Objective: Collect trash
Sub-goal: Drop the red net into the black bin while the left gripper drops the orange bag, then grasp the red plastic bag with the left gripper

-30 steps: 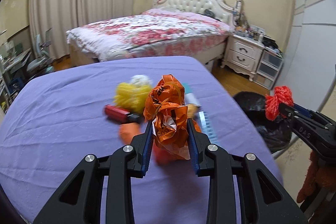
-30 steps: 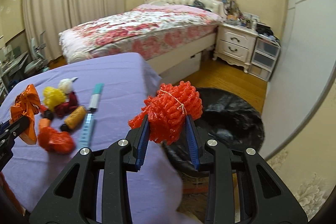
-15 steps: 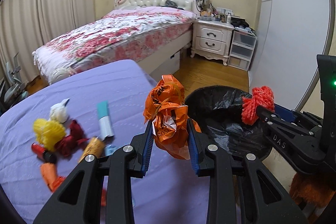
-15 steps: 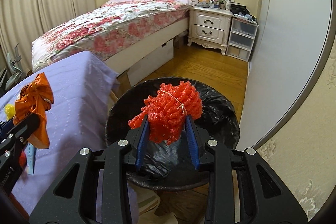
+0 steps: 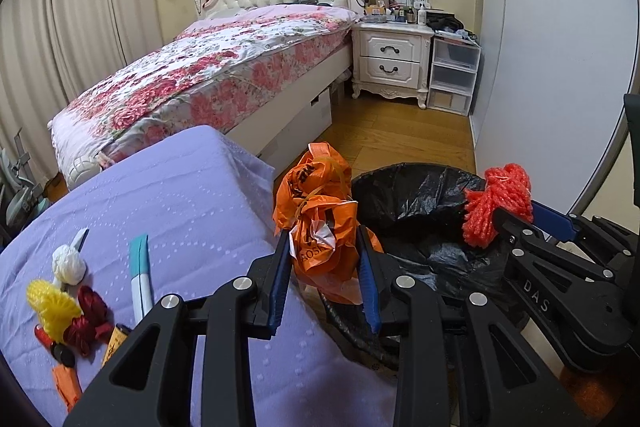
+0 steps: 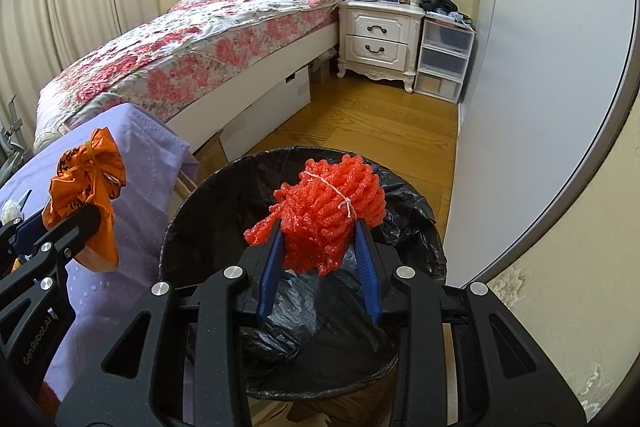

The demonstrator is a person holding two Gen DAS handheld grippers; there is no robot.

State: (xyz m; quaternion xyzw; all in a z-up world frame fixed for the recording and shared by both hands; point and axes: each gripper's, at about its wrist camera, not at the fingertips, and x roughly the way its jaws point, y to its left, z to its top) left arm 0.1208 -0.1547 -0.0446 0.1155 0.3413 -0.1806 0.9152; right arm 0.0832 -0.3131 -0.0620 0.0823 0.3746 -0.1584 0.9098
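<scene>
My left gripper (image 5: 323, 259) is shut on a crumpled orange plastic bag (image 5: 320, 223), held over the right edge of the purple-covered table (image 5: 188, 203), beside the bin. My right gripper (image 6: 318, 247) is shut on a red foam net bundle (image 6: 328, 215) and holds it above the open mouth of the black-lined trash bin (image 6: 400, 355). The bin (image 5: 404, 203) and the net bundle (image 5: 498, 205) also show in the left wrist view. The orange bag (image 6: 86, 187) shows at the left of the right wrist view.
On the table's left lie a yellow net ball (image 5: 52, 307), a white ball (image 5: 69, 263), a dark red bundle (image 5: 88, 319), a teal-and-white tube (image 5: 140, 279) and orange scraps (image 5: 66, 385). A floral bed (image 5: 208, 67), a white nightstand (image 5: 390, 63) and plastic drawers (image 5: 454, 75) stand behind.
Both grippers have swung right, away from the table's trash pile toward the bin. The red net bundle now hangs over the bin's mouth and the orange bag is at the table's right edge.
</scene>
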